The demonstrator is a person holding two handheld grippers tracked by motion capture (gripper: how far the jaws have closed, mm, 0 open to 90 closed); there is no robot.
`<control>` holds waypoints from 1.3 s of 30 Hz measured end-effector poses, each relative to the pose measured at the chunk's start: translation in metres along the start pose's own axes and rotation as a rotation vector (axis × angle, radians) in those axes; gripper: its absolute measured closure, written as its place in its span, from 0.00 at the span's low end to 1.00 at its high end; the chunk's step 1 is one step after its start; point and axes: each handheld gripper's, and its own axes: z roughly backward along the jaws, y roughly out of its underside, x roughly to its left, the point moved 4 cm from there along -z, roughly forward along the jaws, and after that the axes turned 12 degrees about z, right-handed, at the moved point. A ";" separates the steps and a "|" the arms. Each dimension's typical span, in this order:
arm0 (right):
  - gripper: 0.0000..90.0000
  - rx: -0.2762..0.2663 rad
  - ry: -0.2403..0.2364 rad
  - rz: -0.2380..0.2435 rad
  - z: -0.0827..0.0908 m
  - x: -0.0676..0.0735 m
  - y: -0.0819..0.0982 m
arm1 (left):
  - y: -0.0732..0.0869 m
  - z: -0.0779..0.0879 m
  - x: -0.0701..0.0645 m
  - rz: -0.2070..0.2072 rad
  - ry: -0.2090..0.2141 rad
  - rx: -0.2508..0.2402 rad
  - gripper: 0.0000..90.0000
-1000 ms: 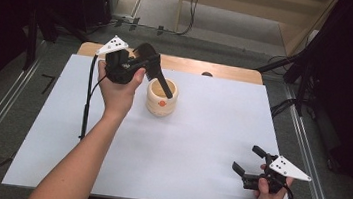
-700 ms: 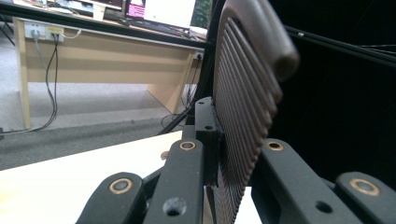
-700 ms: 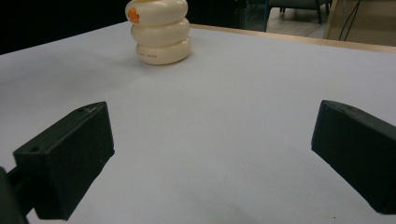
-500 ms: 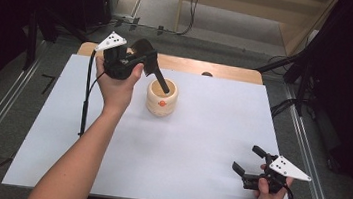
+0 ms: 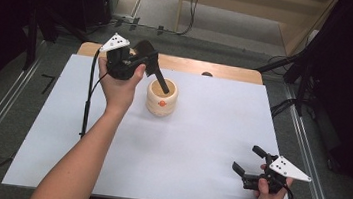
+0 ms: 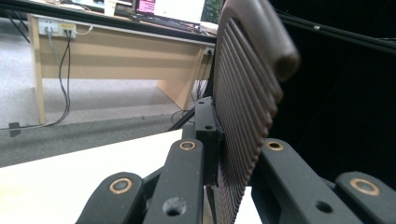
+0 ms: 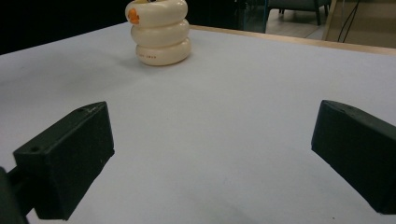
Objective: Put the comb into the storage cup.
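The left gripper (image 5: 135, 64), clamped on a dark ribbed tool (image 5: 152, 68), is drifting slightly up and left, tilting the tool's tip more steeply into the cream pot (image 5: 161, 102).

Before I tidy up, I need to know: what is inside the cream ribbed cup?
A dark brush held by the left claw leans in, its handle end dipping into the cream cup. The cup's bottom is hidden by its wall, so anything else inside cannot be seen.

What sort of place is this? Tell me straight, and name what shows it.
Probably a lab or office set up for recording: a table under a plain white sheet, dark screens around it, and a wooden desk with wall sockets and trailing cables behind.
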 end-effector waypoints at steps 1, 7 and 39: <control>0.00 0.001 0.000 0.000 0.000 0.000 0.000 | 0.001 -0.001 0.001 -0.002 -0.004 0.000 0.94; 0.00 0.000 0.000 -0.002 0.000 0.000 0.000 | 0.006 -0.004 0.005 0.005 -0.016 0.007 0.94; 0.00 0.002 0.003 -0.001 0.000 0.000 0.000 | 0.041 -0.023 0.025 0.044 -0.062 0.045 0.94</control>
